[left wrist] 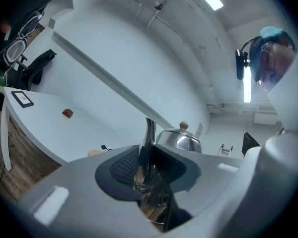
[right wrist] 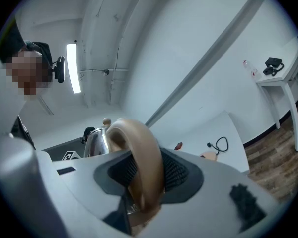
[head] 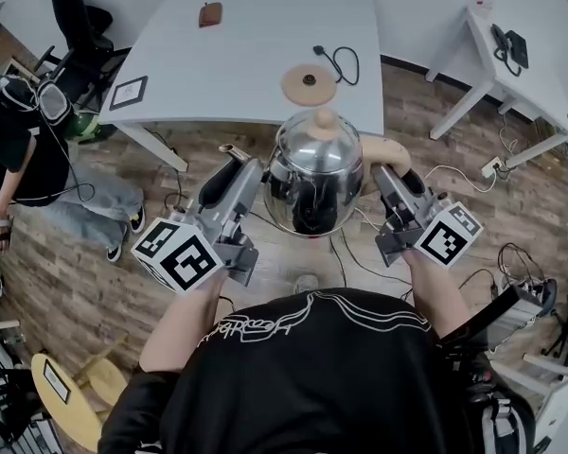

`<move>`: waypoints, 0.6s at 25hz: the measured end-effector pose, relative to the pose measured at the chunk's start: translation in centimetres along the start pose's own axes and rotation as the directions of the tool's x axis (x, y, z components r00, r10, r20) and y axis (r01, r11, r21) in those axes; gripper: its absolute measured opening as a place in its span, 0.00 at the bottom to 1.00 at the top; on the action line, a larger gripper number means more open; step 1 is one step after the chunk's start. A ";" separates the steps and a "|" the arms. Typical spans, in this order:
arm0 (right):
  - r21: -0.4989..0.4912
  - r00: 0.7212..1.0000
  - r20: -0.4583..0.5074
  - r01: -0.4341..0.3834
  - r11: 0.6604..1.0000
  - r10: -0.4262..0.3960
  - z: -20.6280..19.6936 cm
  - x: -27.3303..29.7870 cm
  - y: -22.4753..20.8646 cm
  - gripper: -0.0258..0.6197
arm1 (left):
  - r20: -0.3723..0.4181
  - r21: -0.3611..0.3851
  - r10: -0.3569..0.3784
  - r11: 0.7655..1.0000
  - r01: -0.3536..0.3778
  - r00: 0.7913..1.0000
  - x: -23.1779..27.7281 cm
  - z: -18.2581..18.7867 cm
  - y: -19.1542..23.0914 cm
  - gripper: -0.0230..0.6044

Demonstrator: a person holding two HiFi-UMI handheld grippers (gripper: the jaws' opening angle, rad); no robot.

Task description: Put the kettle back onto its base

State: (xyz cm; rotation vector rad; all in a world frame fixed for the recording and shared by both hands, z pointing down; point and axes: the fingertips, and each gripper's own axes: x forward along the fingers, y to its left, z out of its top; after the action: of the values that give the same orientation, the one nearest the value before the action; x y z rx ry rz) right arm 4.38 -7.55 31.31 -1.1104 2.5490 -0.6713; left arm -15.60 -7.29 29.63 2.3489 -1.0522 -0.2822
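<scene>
A shiny steel kettle (head: 314,173) with a wooden lid knob hangs in the air over the wood floor, just short of the white table (head: 246,26). My left gripper (head: 244,168) is shut on its thin spout (left wrist: 149,138), which runs up between the pads. My right gripper (head: 388,176) is shut on the tan wooden handle (right wrist: 144,162). The round tan base (head: 309,84) lies near the table's front edge, beyond the kettle, with its black cord (head: 341,62) curling to the right. Both grippers point level toward the table.
A small brown object (head: 210,14) and a framed card (head: 129,92) lie on the table. A person sits at the left (head: 19,159). Another white table (head: 511,74) stands at the right. Cables trail on the floor (head: 360,253). A round wooden stool (head: 66,400) stands lower left.
</scene>
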 end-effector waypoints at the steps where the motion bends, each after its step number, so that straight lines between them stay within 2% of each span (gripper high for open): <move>1: -0.003 1.000 0.000 0.001 1.000 -0.001 0.0 0.5 -0.3 0.25 | -0.002 0.001 0.000 1.000 0.000 1.000 0.3 0.2 0.5 0.21; 10: -0.026 1.000 -0.021 0.021 0.999 -0.021 0.8 2.7 -4.3 0.25 | -0.035 -0.012 0.001 1.000 -0.001 0.999 4.7 0.0 3.0 0.20; 15: -0.020 0.998 -0.062 -0.006 1.000 0.005 0.7 5.7 -8.0 0.25 | -0.062 -0.013 0.013 1.000 -0.014 0.998 8.1 -0.1 6.0 0.20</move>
State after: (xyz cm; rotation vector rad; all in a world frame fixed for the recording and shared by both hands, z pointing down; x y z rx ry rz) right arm 5.83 -16.78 34.47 -1.1051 2.6151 -0.6902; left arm -13.87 -16.50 33.31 2.3226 -1.0327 -0.2092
